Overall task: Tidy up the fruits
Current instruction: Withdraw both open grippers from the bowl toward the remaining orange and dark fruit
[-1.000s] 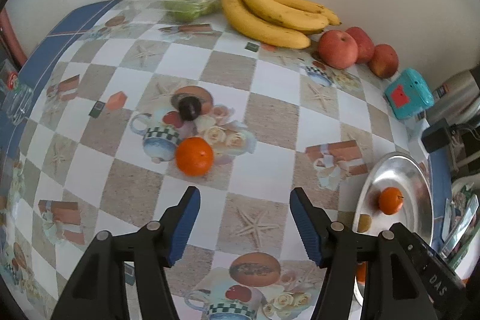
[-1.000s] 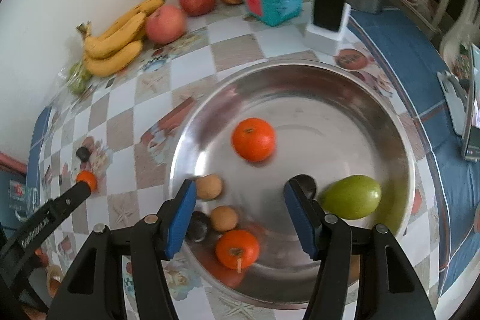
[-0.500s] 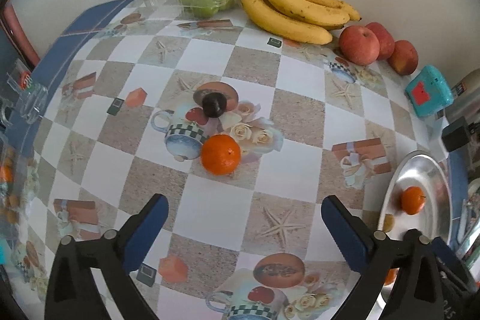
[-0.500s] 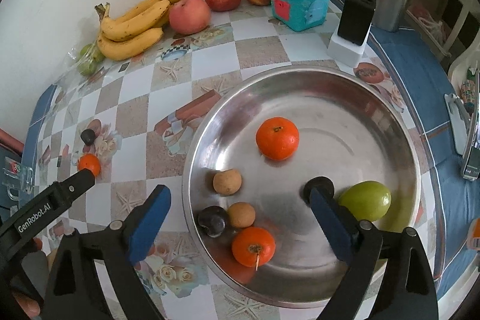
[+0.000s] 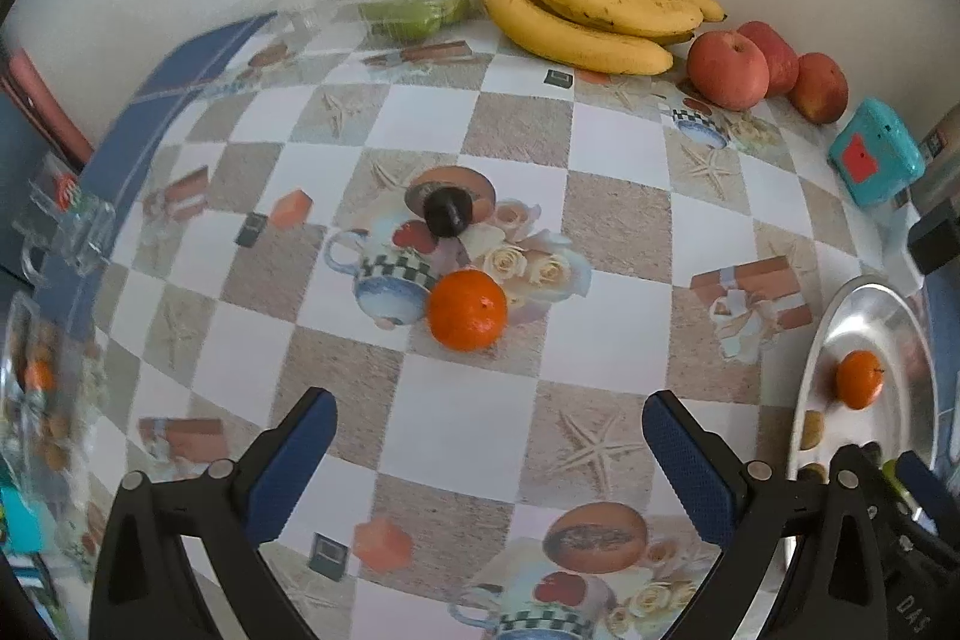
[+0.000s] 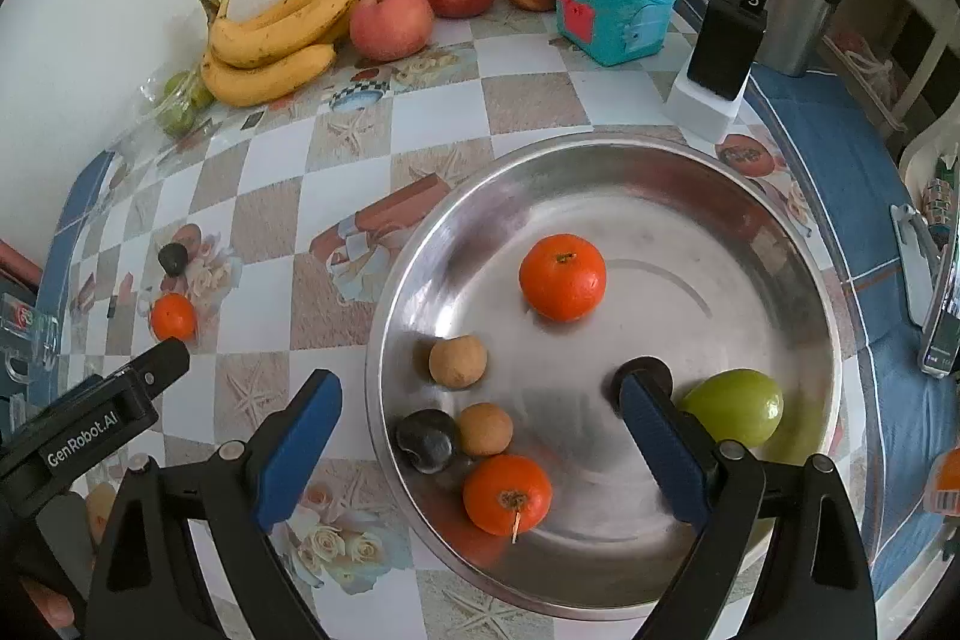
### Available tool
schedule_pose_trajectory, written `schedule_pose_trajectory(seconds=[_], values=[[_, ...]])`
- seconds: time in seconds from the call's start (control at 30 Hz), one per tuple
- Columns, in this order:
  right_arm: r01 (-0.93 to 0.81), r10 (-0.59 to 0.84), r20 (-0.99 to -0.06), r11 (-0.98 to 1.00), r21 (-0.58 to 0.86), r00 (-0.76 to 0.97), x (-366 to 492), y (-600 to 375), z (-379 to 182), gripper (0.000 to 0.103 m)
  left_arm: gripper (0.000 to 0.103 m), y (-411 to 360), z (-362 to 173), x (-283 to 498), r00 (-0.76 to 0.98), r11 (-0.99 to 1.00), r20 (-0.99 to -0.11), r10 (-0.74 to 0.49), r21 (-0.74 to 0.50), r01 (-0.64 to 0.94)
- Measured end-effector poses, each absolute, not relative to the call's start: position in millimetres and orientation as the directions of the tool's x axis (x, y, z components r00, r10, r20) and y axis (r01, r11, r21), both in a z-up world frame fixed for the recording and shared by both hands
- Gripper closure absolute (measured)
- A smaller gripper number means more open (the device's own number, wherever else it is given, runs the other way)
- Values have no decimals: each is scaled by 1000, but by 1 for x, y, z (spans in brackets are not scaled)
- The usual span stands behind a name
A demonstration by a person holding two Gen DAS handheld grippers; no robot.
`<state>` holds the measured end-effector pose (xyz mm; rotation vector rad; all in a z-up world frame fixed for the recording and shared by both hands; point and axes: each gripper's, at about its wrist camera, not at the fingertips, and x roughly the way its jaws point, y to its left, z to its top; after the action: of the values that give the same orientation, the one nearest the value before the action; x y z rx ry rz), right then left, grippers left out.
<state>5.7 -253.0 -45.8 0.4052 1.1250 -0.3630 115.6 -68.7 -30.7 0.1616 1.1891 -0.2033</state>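
Orange [image 5: 467,310] lies on bench [image 5: 618,244] ahead of wide, empty left claw [image 5: 486,451]. Probably light, firm, round; grip across its middle. Right claw [image 6: 480,424] wide over bowl [image 6: 798,244].

both tongs, left [image 5: 489,439] & right [image 6: 480,421], wide apart.

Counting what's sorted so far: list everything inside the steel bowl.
Steel bowl: two tangerines, two small brown fruits, one dark fruit, one green fruit; another dark object is part-hidden.
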Motion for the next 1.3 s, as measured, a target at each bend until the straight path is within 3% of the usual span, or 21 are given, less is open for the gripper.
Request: schedule_pose_trajectory(seconds=[0.43, 0.83, 1.13, 1.3], values=[[400, -51, -915, 908, 124, 400, 17, -224, -42, 9, 0, -33, -19, 129, 440, 955, -896, 62, 181, 234], [296, -2, -908, 945, 135, 420, 32, -185, -42, 9, 0, 11, -21, 145, 421, 988, -905, 66, 119, 100], [265, 24, -903, 952, 151, 429, 47, -172, -52, 9, 0, 8, -38, 158, 387, 994, -921, -51, -10, 108], [255, 18, -901, 957, 141, 433, 51, -169, -55, 9, 8, 0, -41, 162, 382, 986, -913, -145, -100, 135]])
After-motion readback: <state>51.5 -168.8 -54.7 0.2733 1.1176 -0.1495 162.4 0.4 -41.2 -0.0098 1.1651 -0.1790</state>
